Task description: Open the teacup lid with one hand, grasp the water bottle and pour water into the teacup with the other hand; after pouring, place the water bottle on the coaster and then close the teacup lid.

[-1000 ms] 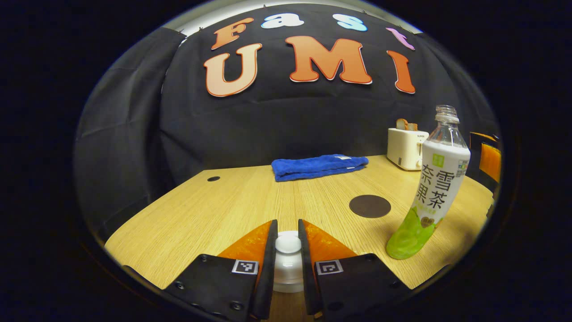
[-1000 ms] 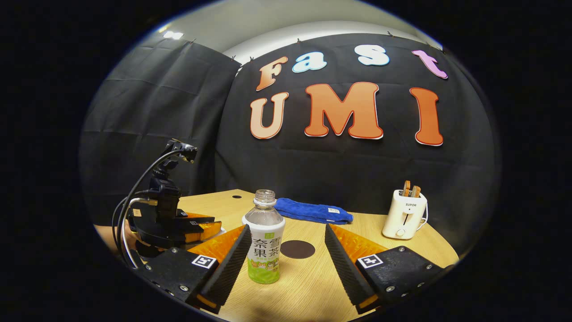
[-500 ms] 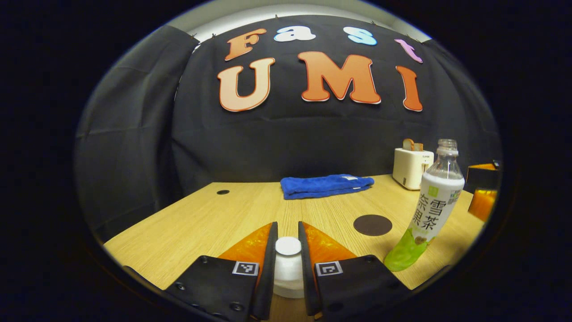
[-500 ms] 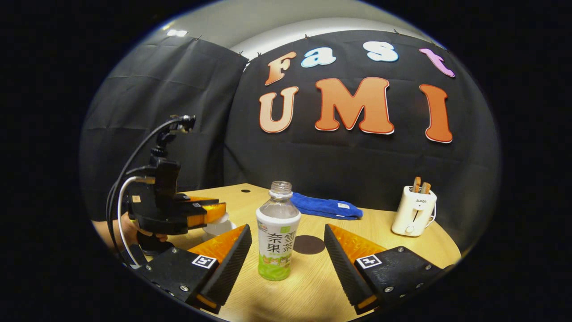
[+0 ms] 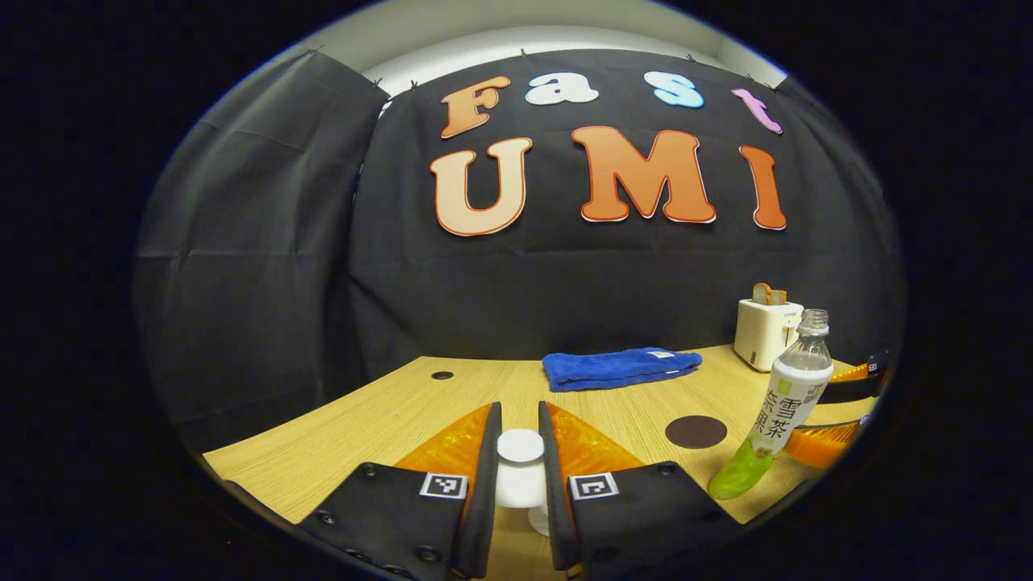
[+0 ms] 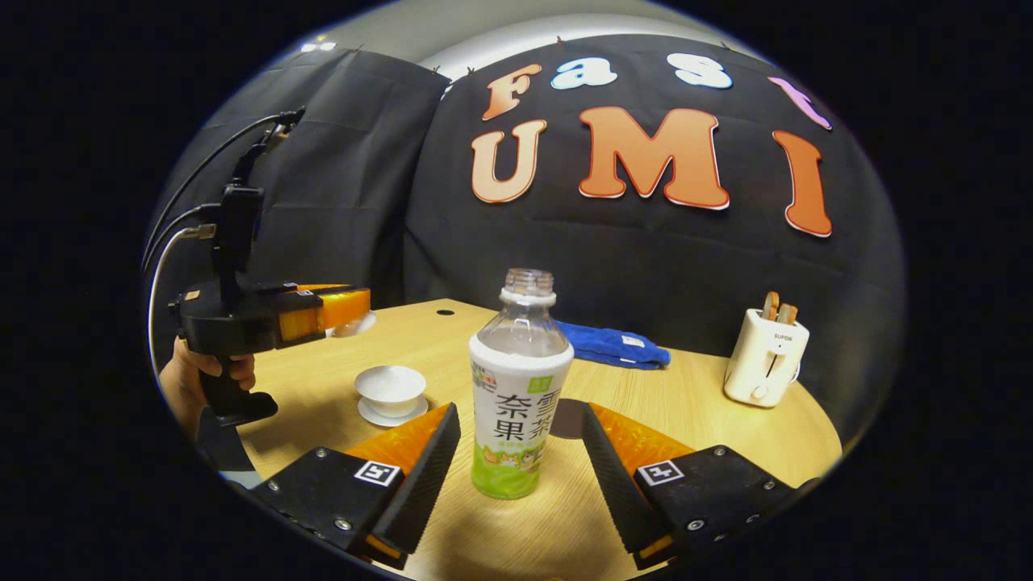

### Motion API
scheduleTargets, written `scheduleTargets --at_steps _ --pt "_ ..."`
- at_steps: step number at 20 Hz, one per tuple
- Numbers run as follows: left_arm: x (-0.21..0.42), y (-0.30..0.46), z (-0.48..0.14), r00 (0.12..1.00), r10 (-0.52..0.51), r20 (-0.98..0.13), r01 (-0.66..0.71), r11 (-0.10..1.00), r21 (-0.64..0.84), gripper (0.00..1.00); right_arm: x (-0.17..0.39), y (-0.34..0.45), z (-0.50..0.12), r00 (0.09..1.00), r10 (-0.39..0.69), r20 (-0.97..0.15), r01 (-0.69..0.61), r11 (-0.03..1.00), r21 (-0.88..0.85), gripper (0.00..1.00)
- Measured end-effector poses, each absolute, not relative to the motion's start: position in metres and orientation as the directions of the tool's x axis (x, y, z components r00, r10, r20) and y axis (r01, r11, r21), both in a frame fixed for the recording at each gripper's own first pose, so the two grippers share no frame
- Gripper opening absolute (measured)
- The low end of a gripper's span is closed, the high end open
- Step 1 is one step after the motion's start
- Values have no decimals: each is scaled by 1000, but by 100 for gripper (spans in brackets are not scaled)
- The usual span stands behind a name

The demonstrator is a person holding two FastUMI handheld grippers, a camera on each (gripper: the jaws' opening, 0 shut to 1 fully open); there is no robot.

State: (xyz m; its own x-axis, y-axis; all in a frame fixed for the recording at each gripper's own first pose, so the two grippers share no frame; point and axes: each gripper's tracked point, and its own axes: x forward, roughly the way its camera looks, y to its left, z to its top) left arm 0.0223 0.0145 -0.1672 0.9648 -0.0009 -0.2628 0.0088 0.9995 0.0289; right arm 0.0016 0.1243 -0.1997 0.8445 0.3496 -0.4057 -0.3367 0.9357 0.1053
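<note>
1. Table (image 6: 726, 436) of pale wood grain, bearing everything below.
2. Left gripper (image 5: 520, 460) clamped on the white teacup lid (image 5: 520, 445) by its knob, both fingers pressing; in the right gripper view, left gripper (image 6: 343, 305) raised well above the open teacup, held by a hand (image 6: 187, 379).
3. Right gripper (image 6: 520, 448) spread wide, fingers flanking the water bottle without touching it.
4. Water bottle (image 6: 520, 387), uncapped, upright on the table between those fingers, just in front of the coaster.
5. Blue towel (image 5: 617, 367) folded near the back wall.
6. White toaster (image 6: 763, 359) with bread in its slots, at the far right.
7. Teacup (image 6: 391, 387), white, uncovered, on its saucer left of the bottle.
8. Coaster (image 5: 696, 432), dark and round, between towel and bottle.
</note>
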Motion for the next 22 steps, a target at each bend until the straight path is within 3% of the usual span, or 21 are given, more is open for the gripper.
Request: scheduleTargets --at_steps 9,14,22 --pt "7 35 -170 961 24 -277 -12 999 45 32 9 144 -231 809 340 -479 -323 939 121 86" --pt "0 40 -170 960 23 -277 -10 999 48 32 14 143 -239 794 324 -514 -297 945 136 63" --pt "-4 55 -164 963 34 -269 -27 999 31 31 29 128 -221 834 262 -485 -314 949 -28 63"
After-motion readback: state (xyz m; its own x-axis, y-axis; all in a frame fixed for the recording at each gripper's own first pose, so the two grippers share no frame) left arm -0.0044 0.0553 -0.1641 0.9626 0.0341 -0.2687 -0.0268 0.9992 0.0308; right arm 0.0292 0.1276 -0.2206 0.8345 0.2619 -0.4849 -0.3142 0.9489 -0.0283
